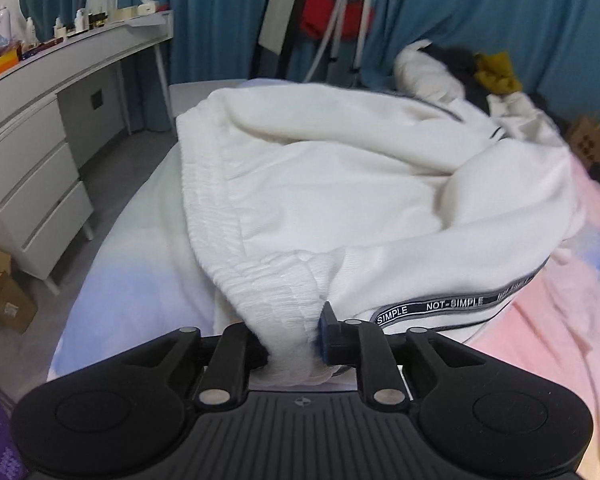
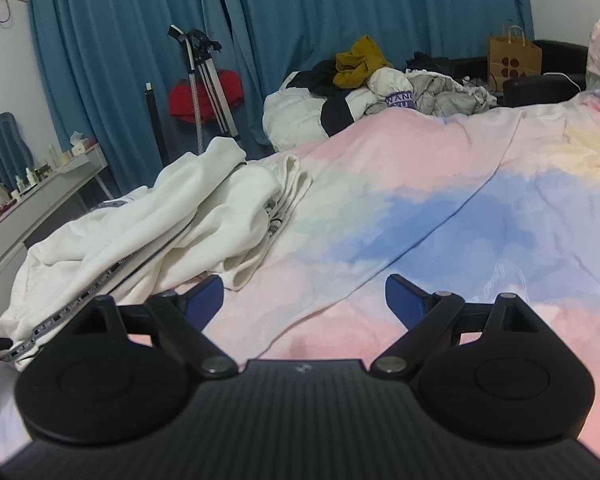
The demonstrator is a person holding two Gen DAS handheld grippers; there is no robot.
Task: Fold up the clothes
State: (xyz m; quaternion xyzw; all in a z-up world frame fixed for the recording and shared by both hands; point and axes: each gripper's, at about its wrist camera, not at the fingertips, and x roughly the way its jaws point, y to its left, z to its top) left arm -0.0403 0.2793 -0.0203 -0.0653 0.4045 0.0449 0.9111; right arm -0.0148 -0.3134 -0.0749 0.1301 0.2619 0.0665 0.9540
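White sweatpants [image 1: 340,184] with a ribbed elastic waistband and a grey "NOT-SIMPLE" side stripe lie bunched on the bed. My left gripper [image 1: 290,334] is shut on the waistband, which bulges between its fingers. In the right wrist view the same pants [image 2: 168,224] lie crumpled at the left on the pastel bedspread [image 2: 440,220]. My right gripper [image 2: 304,300] is open and empty, low over the bedspread, just right of the pants' edge.
A pile of other clothes [image 2: 364,92] lies at the far side of the bed. A white dresser [image 1: 40,168] with bottles stands at the left. A tripod [image 1: 340,28], a red item and blue curtains stand behind. A paper bag [image 2: 514,60] stands far right.
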